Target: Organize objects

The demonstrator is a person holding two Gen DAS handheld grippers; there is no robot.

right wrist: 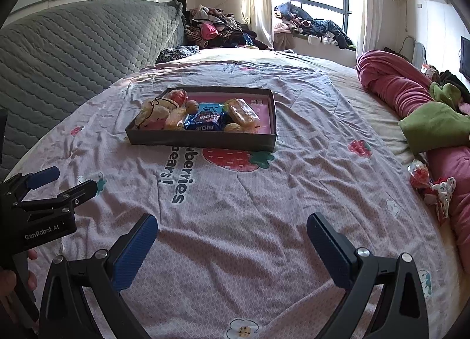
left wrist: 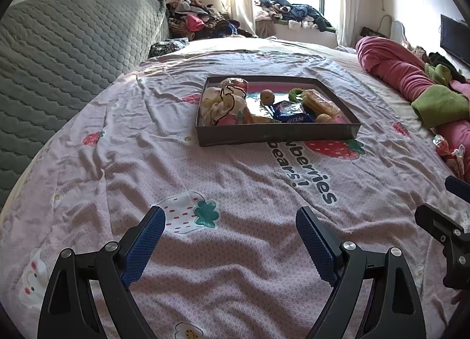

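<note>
A dark shallow box (left wrist: 276, 135) (right wrist: 202, 141) sits mid-bed on the pink strawberry sheet. It holds several snacks: a blue biscuit pack (left wrist: 290, 113) (right wrist: 205, 120), a wrapped bread (left wrist: 320, 102) (right wrist: 242, 113), a drawstring pouch (left wrist: 223, 104) (right wrist: 152, 114) and small round items. A red snack packet (right wrist: 420, 176) (left wrist: 442, 145) lies loose at the bed's right edge. My left gripper (left wrist: 230, 218) is open and empty, low over the sheet in front of the box. My right gripper (right wrist: 232, 226) is open and empty, also short of the box.
A pink and green rolled blanket (right wrist: 411, 95) lies along the right side. A grey quilted headboard (right wrist: 73, 54) is on the left. Piles of clothes (right wrist: 217, 28) sit beyond the bed by the window. The left gripper also shows in the right wrist view (right wrist: 66, 182).
</note>
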